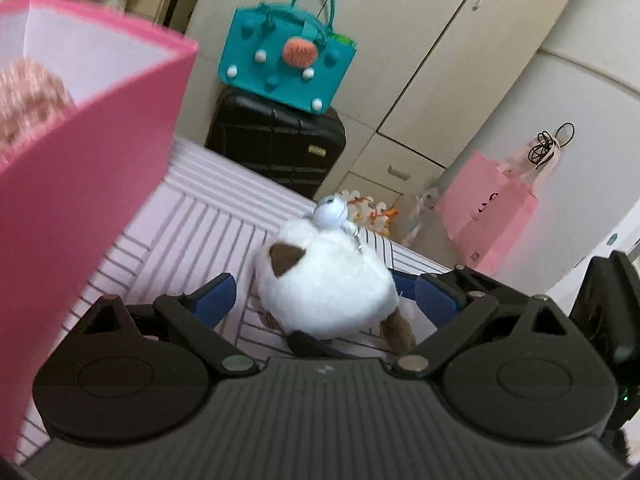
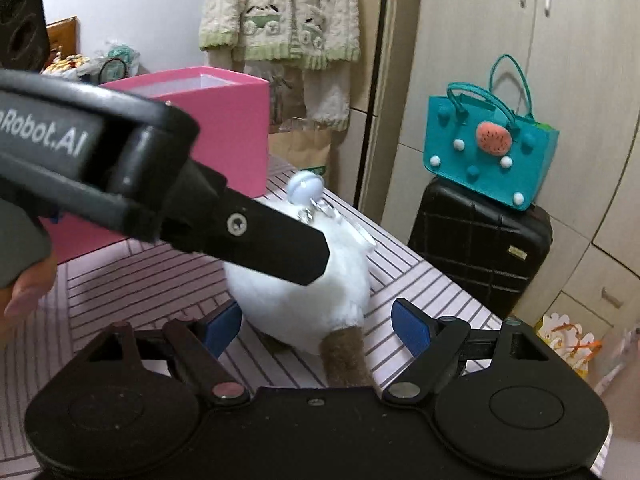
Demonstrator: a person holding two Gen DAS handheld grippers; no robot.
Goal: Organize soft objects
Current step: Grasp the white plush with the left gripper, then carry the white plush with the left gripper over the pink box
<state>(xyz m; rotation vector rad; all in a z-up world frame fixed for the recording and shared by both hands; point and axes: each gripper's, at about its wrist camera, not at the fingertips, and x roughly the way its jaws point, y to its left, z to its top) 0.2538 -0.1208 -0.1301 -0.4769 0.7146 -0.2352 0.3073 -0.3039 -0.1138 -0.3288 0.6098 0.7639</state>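
Note:
A round white plush toy with brown patches and a pale blue bell at its top lies on the pink striped cloth. My left gripper is open around it, and a gap shows beside its left blue pad. In the right wrist view the same plush toy sits between the spread blue pads of my open right gripper. A black finger of the left gripper crosses in front of the toy from the left. A pink box stands close on the left, holding a pink knitted item.
A teal handbag rests on a black suitcase beyond the table's far edge. A pink paper bag leans by the cupboards. A cream knitted sweater hangs behind the pink box. A hand shows at the left.

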